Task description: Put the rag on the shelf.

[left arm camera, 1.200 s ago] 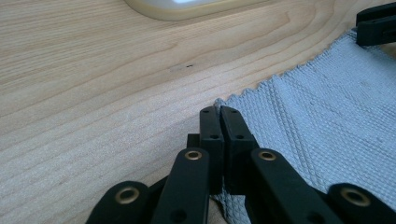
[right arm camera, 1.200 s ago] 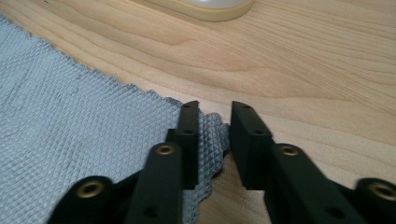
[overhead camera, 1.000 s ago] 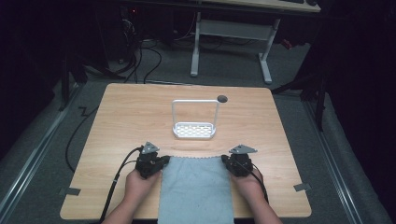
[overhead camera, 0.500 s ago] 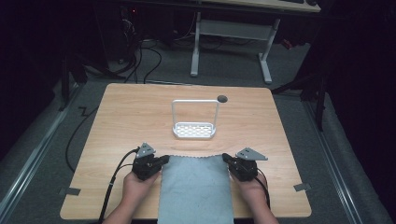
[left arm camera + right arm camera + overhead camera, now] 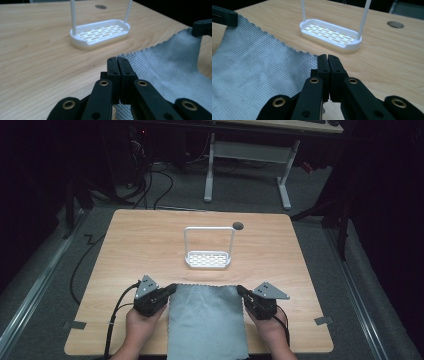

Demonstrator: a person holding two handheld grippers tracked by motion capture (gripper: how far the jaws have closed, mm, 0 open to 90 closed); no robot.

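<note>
Grey waffle-weave cloth (image 5: 207,320) stretched between left gripper (image 5: 171,289) and right gripper (image 5: 241,290), each far corner pinched in closed jaws, slightly rumpled.

Grey woven cloth (image 5: 207,320), matt wooden table (image 5: 140,245), smooth glossy white plastic rack (image 5: 208,258).

Left gripper (image 5: 171,289): lying low in the person's left hand (image 5: 141,327), jaws pressing together, pointing forward and inward. Right gripper (image 5: 240,290): sitting level with it in the right hand (image 5: 270,330), jaws likewise clamping tight, mirroring it.
</note>
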